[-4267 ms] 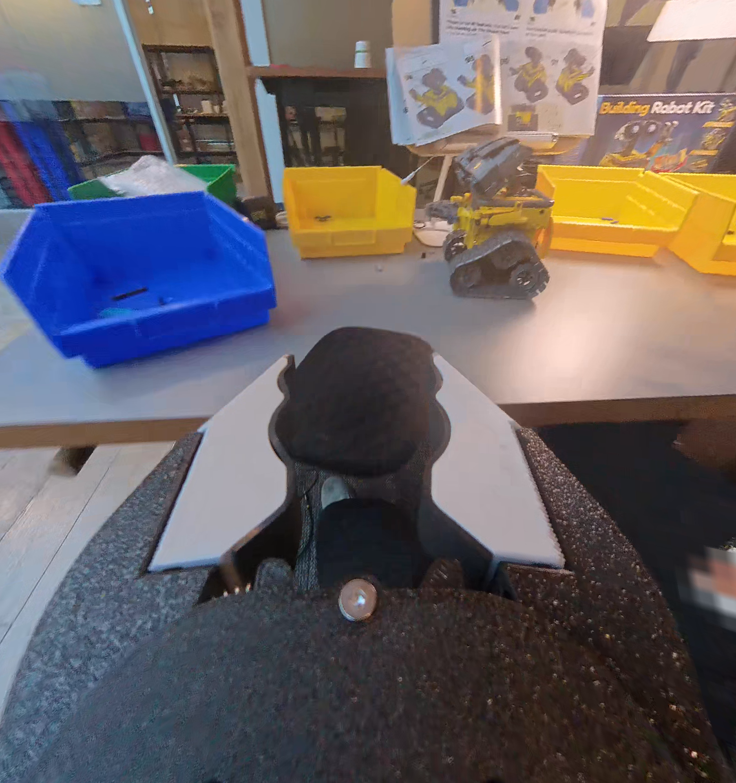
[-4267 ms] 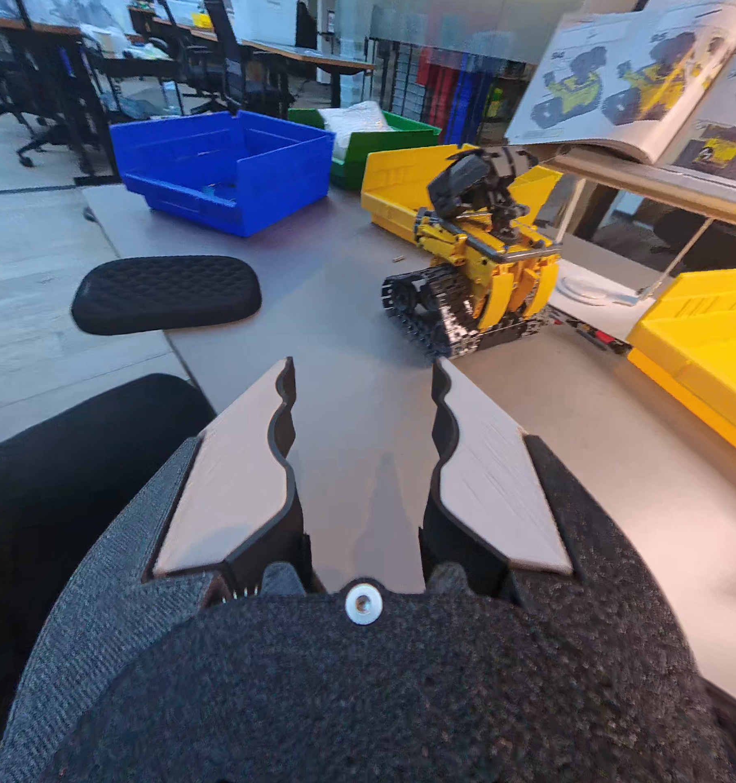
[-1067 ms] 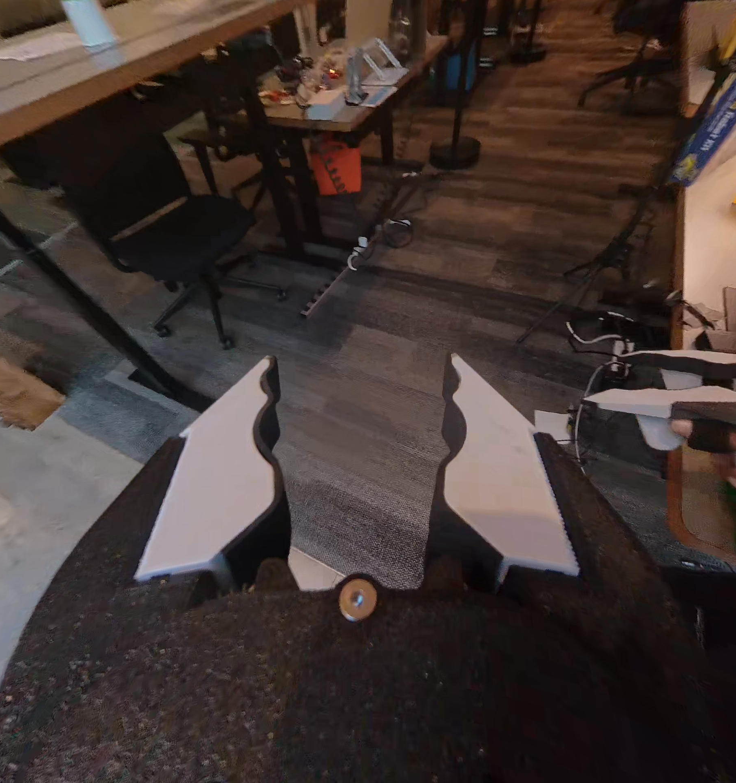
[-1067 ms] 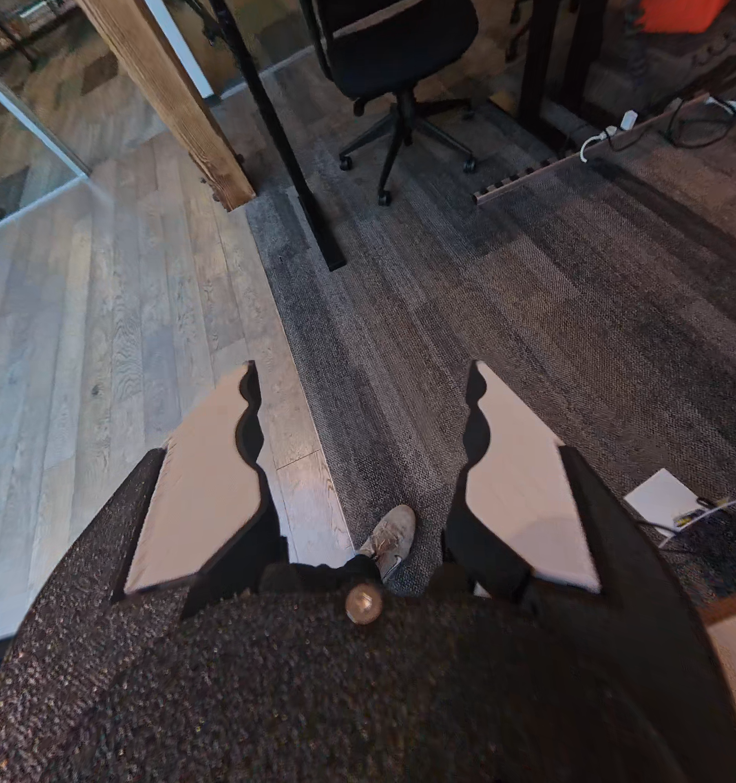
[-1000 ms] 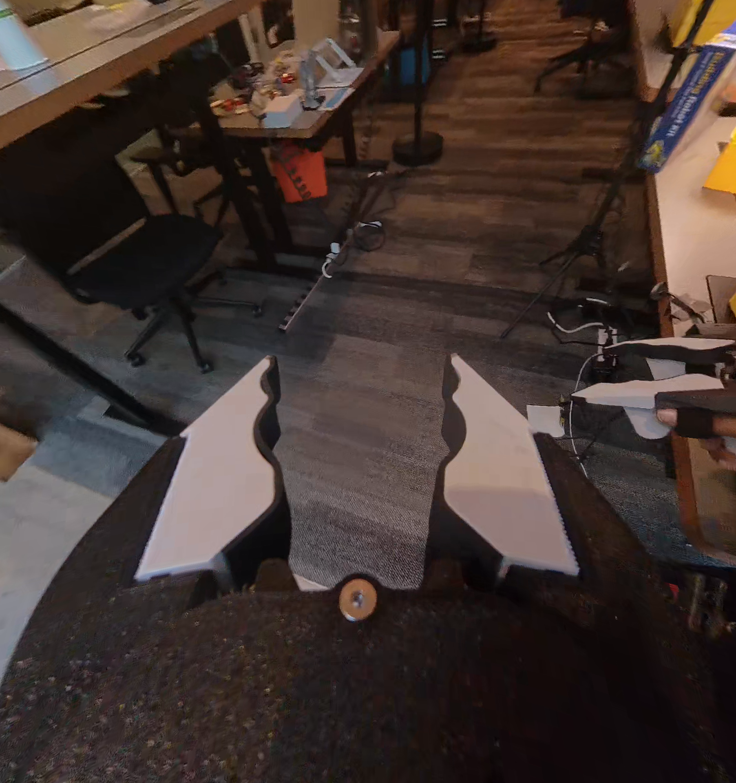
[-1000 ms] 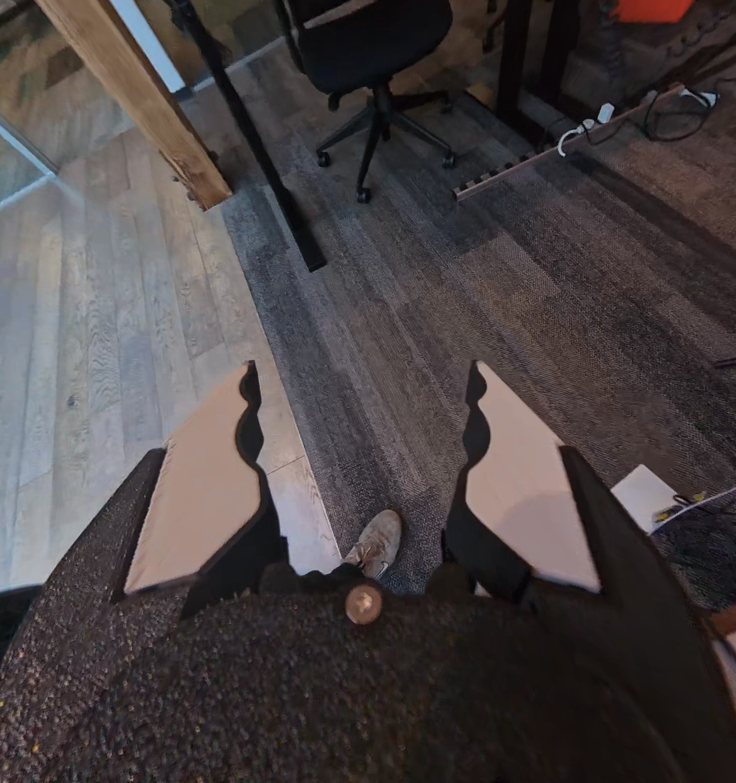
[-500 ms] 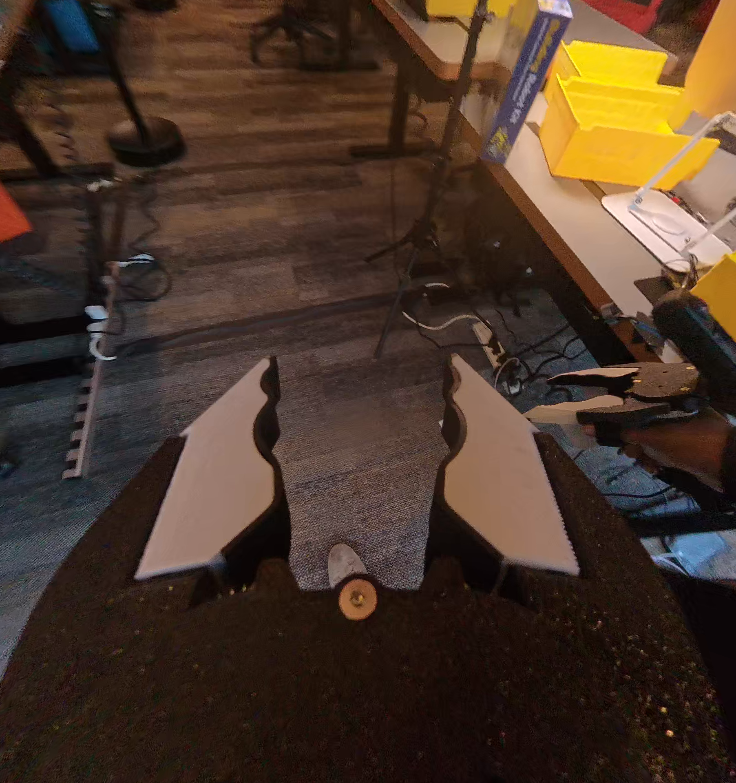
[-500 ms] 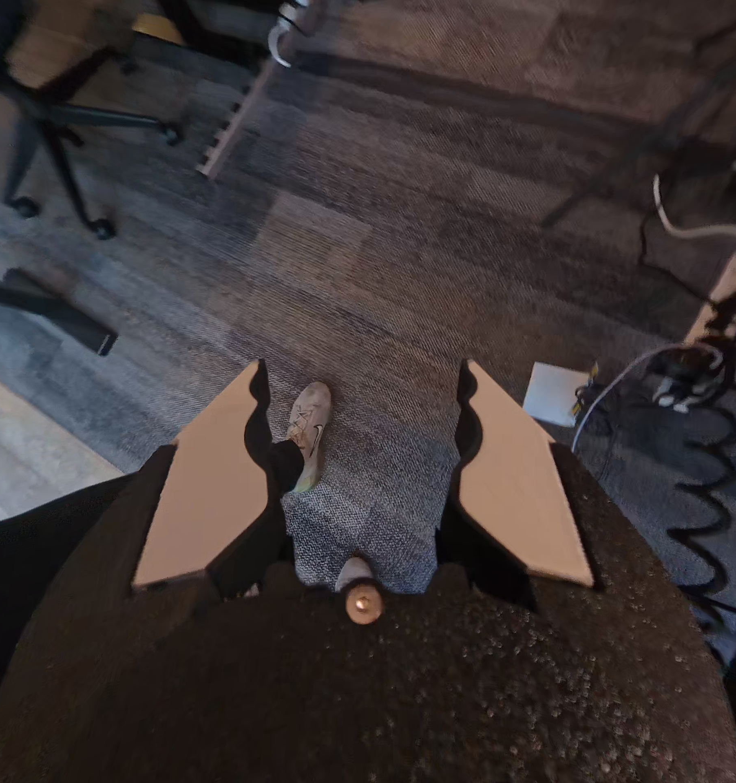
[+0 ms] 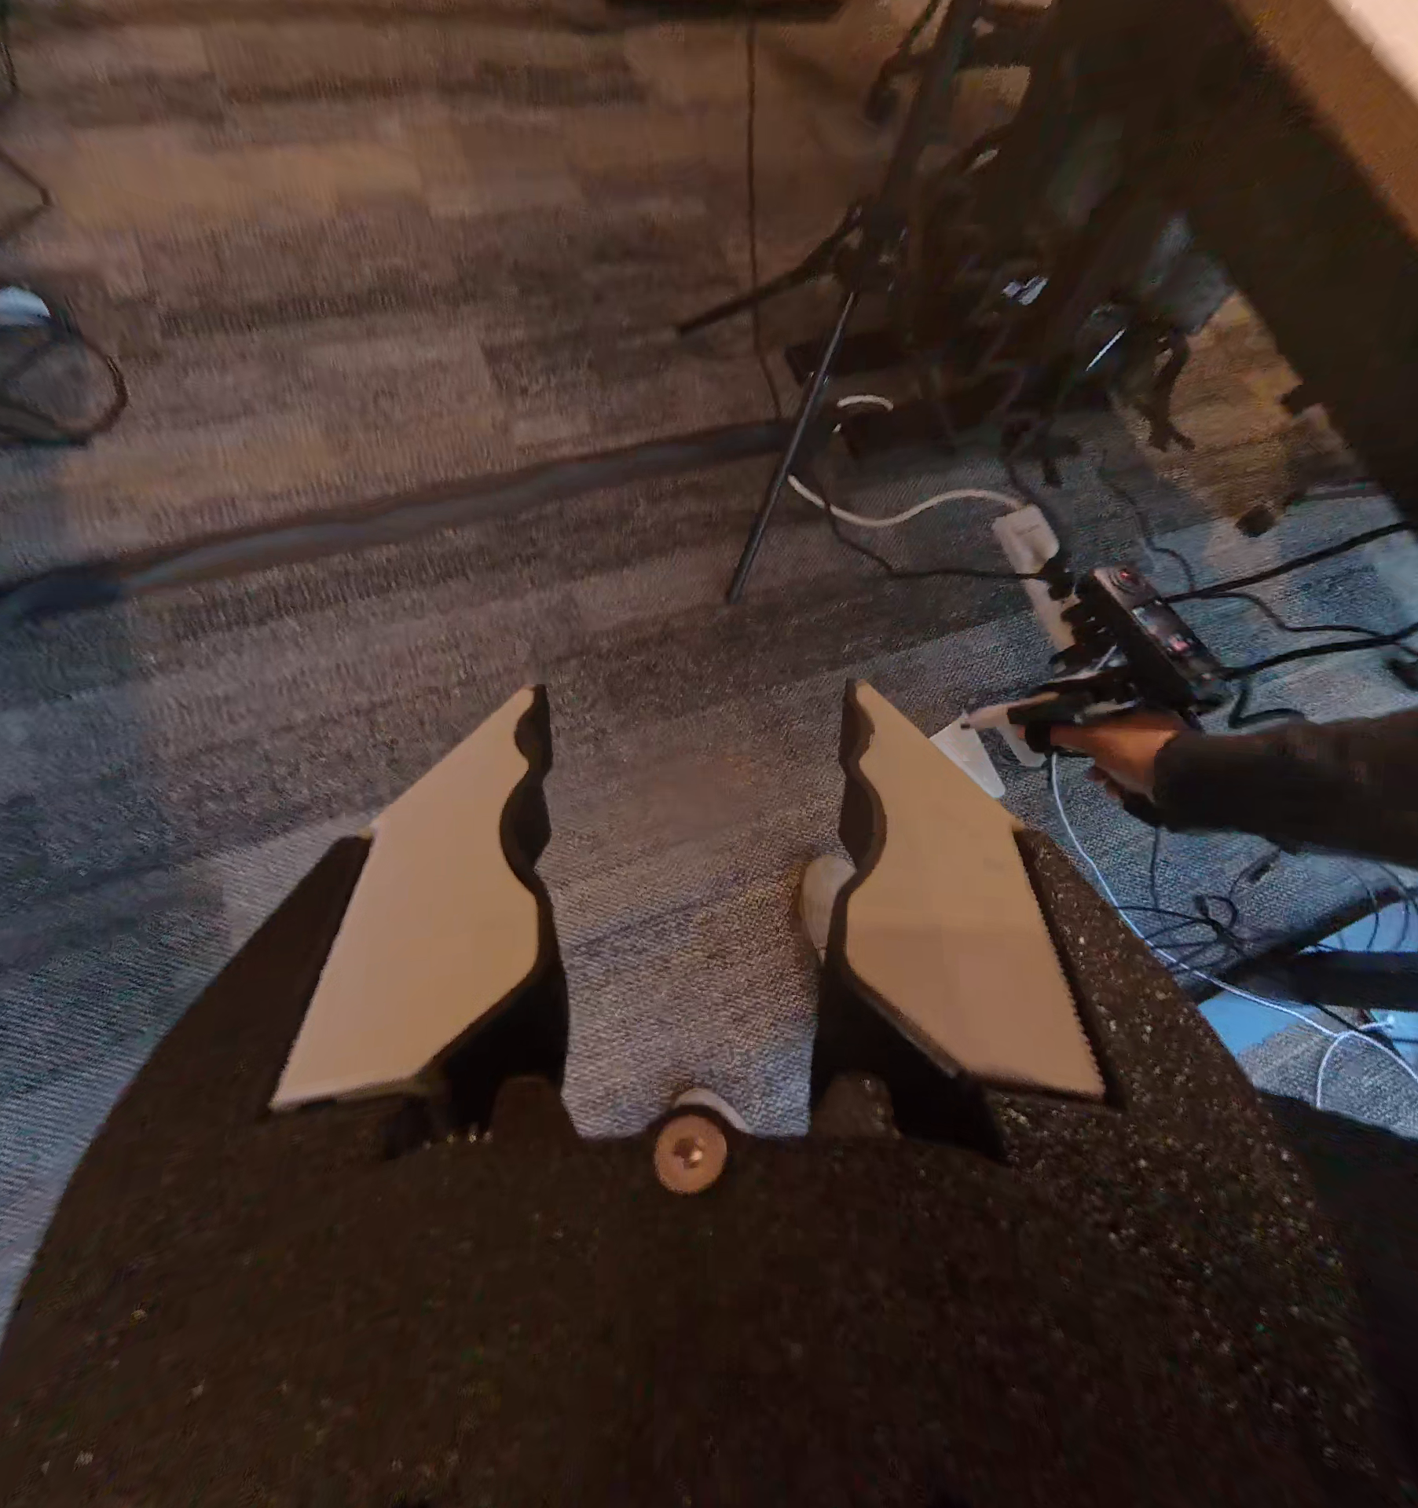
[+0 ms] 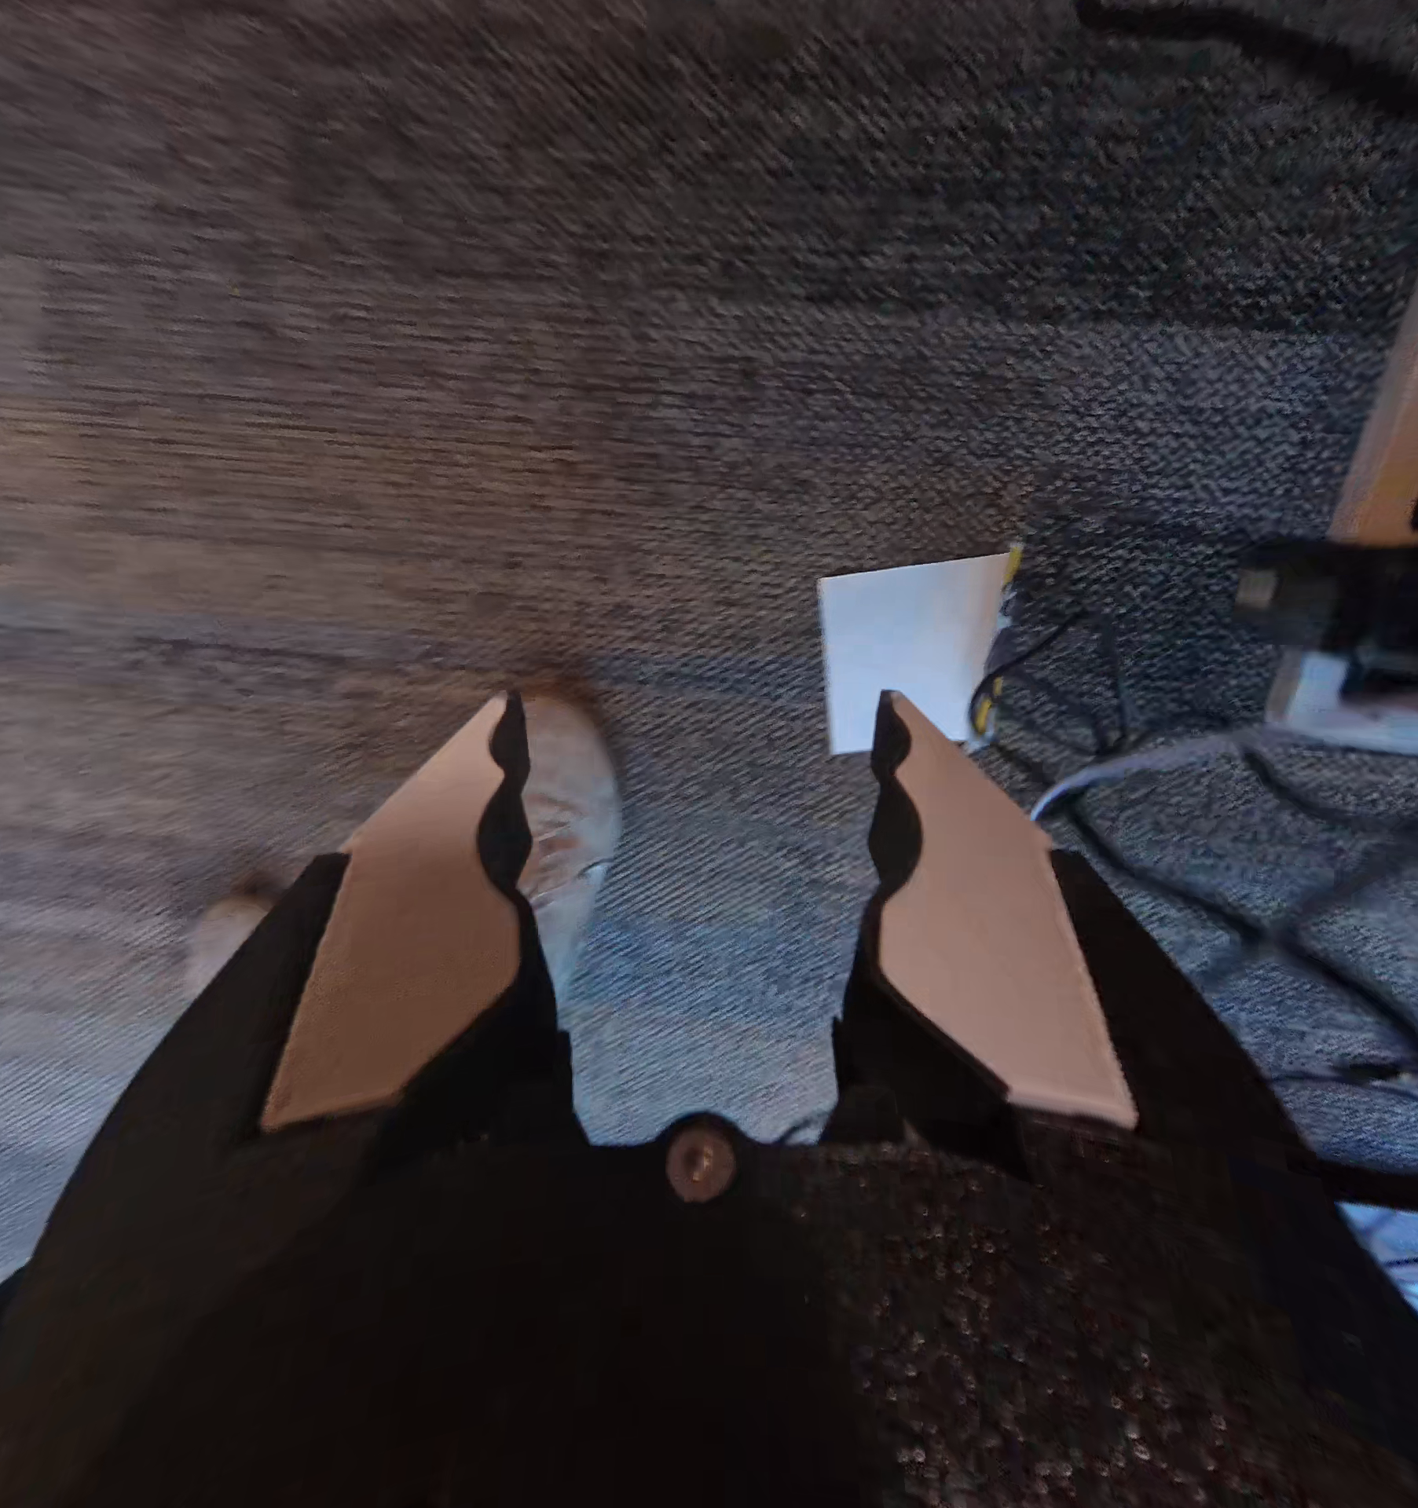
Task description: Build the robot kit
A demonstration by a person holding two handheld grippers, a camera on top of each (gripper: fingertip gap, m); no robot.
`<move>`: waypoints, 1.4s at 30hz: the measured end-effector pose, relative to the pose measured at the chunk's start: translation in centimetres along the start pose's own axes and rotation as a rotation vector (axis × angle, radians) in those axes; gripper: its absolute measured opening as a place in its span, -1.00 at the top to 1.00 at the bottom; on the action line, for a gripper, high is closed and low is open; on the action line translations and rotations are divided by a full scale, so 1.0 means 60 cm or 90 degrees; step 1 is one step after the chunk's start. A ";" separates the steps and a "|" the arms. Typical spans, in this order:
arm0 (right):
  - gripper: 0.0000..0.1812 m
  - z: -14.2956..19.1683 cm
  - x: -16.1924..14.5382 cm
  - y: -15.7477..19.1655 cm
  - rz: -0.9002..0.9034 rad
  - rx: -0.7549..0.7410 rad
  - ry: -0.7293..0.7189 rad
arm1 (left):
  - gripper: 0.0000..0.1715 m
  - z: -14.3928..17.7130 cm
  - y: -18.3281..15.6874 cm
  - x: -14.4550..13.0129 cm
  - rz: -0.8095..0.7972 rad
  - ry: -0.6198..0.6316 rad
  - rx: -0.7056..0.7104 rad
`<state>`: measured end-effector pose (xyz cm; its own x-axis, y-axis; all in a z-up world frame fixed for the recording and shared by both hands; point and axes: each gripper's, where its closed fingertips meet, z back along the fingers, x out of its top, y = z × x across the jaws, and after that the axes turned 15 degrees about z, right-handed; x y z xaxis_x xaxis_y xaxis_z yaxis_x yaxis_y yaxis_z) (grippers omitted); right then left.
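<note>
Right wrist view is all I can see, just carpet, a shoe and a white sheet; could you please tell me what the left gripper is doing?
Observer: The left gripper is open and empty, pointing down at grey carpet.
Operator: Is anything standing near it?
Observer: A black stand leg slants down to the carpet ahead of it, right of centre.
Operator: Anything else on the floor?
Observer: Yes, a white power strip lies to the right of that leg.

Dim warm light; motion blur on carpet point(image 10: 444, 326); wide-angle bending at edges.
</note>
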<state>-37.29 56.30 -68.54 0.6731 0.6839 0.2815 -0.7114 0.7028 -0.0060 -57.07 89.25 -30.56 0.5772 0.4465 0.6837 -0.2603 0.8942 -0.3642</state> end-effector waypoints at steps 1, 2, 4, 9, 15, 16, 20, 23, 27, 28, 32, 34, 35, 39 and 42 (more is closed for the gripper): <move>0.06 -0.060 -0.006 -0.035 0.003 -0.010 0.026 | 0.18 -0.033 0.010 -0.028 0.017 0.012 0.007; 0.06 -0.118 -0.011 -0.070 0.006 -0.021 0.048 | 0.17 -0.066 0.018 -0.057 0.035 0.024 0.015; 0.06 -0.218 -0.024 -0.134 0.015 -0.040 0.093 | 0.17 -0.125 0.028 -0.110 0.072 0.046 0.027; 0.10 -0.383 -0.097 -0.234 0.058 -0.058 0.228 | 0.17 -0.250 0.023 -0.208 0.137 0.095 0.025; 1.00 -0.418 -0.153 -0.247 0.031 -0.049 0.295 | 0.17 -0.324 -0.009 -0.197 0.165 0.126 -0.009; 1.00 -0.408 -0.137 -0.236 0.029 -0.039 0.267 | 0.17 -0.326 -0.018 -0.180 0.155 0.128 -0.017; 1.00 -0.320 0.006 -0.147 0.058 0.044 0.076 | 0.17 -0.323 -0.067 -0.079 0.118 0.117 -0.067; 1.00 -0.167 0.147 -0.056 0.093 0.093 -0.088 | 0.16 -0.304 -0.118 0.006 0.092 0.101 -0.110; 1.00 0.151 0.325 0.058 0.185 0.103 -0.305 | 0.15 -0.239 -0.193 0.114 0.200 0.109 -0.194; 1.00 0.244 0.359 0.085 0.218 0.096 -0.354 | 0.12 -0.214 -0.214 0.142 0.249 0.112 -0.227; 1.00 0.614 0.431 0.177 0.356 0.012 -0.509 | 0.07 -0.075 -0.305 0.237 0.359 0.133 -0.376; 1.00 0.783 0.429 0.216 0.418 -0.055 -0.568 | 0.07 0.011 -0.354 0.278 0.391 0.137 -0.464; 1.00 0.856 0.418 0.236 0.456 -0.097 -0.585 | 0.07 0.053 -0.378 0.294 0.394 0.142 -0.503; 1.00 1.076 0.328 0.308 0.558 -0.247 -0.605 | 0.16 0.220 -0.486 0.322 0.411 0.218 -0.659; 1.00 1.190 0.238 0.345 0.597 -0.337 -0.591 | 0.45 0.323 -0.567 0.298 0.351 0.252 -0.712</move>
<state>-56.83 66.64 3.86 -0.5203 0.7005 0.4885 -0.5154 0.1985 -0.8336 -52.90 67.46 6.32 0.8386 0.5324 0.1150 0.1346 0.0021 -0.9909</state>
